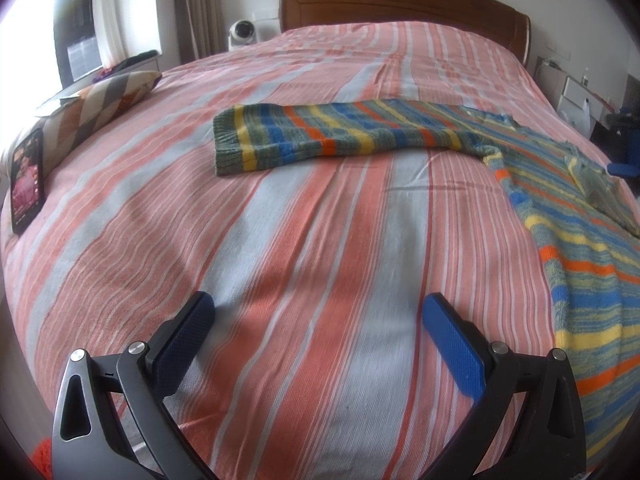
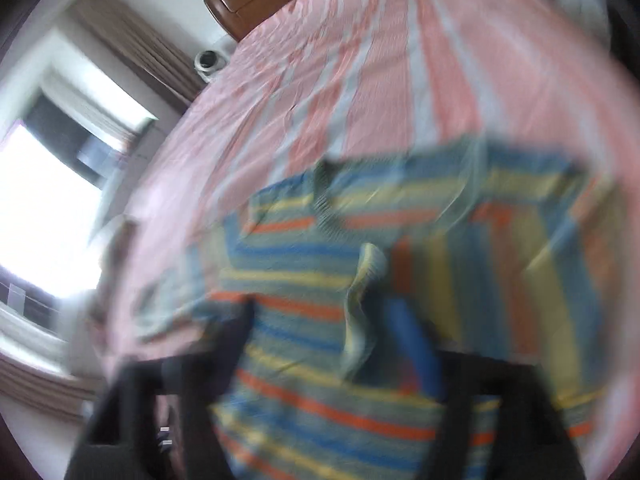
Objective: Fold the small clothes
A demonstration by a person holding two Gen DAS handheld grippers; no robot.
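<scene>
Left wrist view looks down the bed (image 1: pixel 304 240), its pink, orange and pale blue striped cover bare under the left gripper (image 1: pixel 318 312), whose blue pads stand wide apart with nothing between them, hanging above the sheet. The striped sweater (image 1: pixel 568 208) lies spread on the right half of the bed, one sleeve (image 1: pixel 320 136) stretched flat out to the left toward a phone (image 1: pixel 27 184) propped against a patterned pillow (image 1: pixel 100 104); a wooden headboard (image 1: pixel 400 0) closes the far end. From the right wrist everything smears with motion, but the right gripper (image 2: pixel 328 320) hangs over the body of the sweater (image 2: pixel 320 340), its dark finger on one side and its blue pad (image 2: pixel 416 344) on the other, standing fairly wide. A raised fold of knit (image 2: pixel 364 300) sits between them, and I cannot tell through the blur whether either pad actually touches it; it looks loose rather than pinched. On the right of that view the stripes run the other way, so the far sleeve seems already laid across the chest. I would say the fold is at its sleeve stage, with the left sleeve yet to come in. That next move calls for the left gripper to reach the cuff (image 1: pixel 228 144), nip its ribbed edge, and carry it across without dragging the body.
</scene>
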